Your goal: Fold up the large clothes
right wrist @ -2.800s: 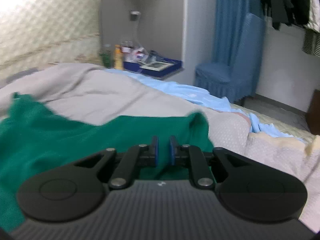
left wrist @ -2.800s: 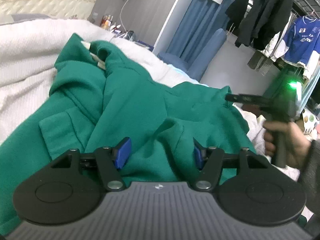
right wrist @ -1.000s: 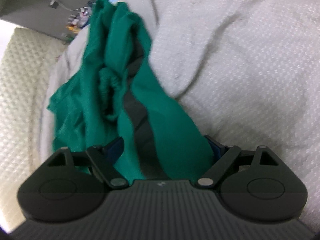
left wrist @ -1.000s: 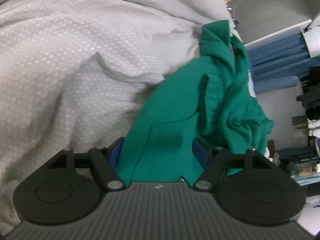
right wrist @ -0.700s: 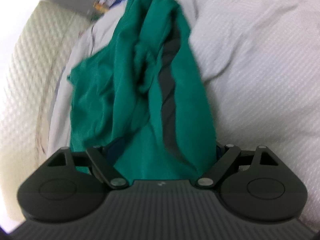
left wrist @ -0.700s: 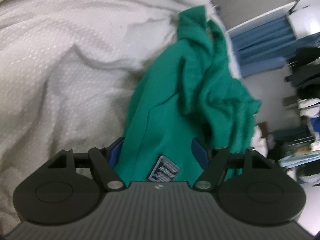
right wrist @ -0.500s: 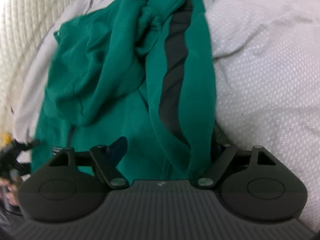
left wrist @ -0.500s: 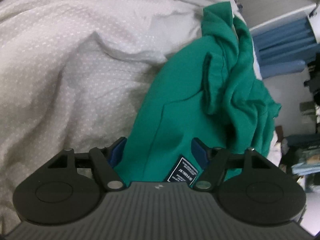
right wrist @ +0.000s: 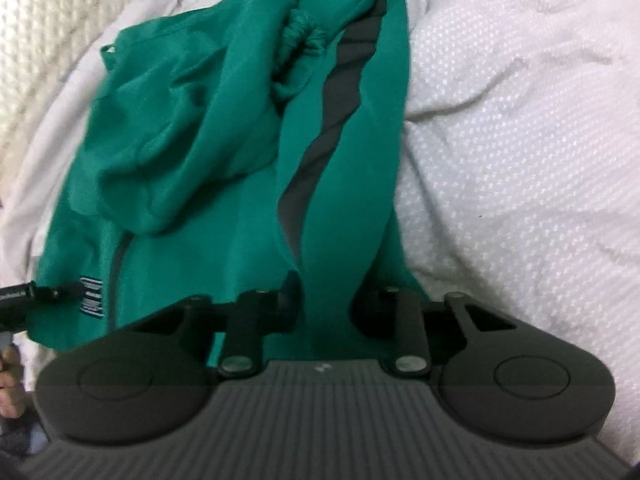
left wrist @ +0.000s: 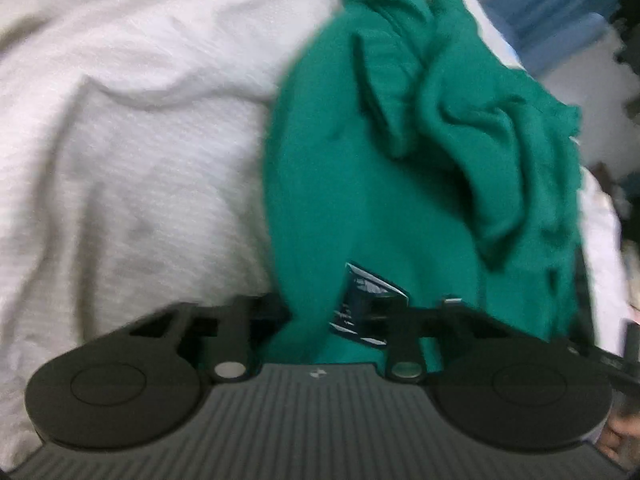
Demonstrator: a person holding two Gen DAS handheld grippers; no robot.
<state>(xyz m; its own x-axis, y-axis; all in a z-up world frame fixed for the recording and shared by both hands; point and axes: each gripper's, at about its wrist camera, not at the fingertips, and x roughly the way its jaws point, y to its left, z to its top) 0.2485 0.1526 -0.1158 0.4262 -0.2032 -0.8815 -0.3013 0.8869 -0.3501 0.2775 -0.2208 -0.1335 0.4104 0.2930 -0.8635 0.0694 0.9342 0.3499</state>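
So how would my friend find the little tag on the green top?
Find the white bedspread, then the green garment bunched on it. At its near edge sits the label, by the left gripper: the only dark blue patch with white print on the green.

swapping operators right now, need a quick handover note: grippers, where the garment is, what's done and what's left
Left hand-held gripper: jaws have just closed on the near edge of the green garment, beside its dark label.
Right hand-held gripper: jaws have just closed on the near edge of the same garment, by its dark stripe.
The garment lies bunched and crumpled on the white bedspread.
Done: both near-edge grips. No fold is visible yet.
Left: probably lift, spread it flat, then fold.
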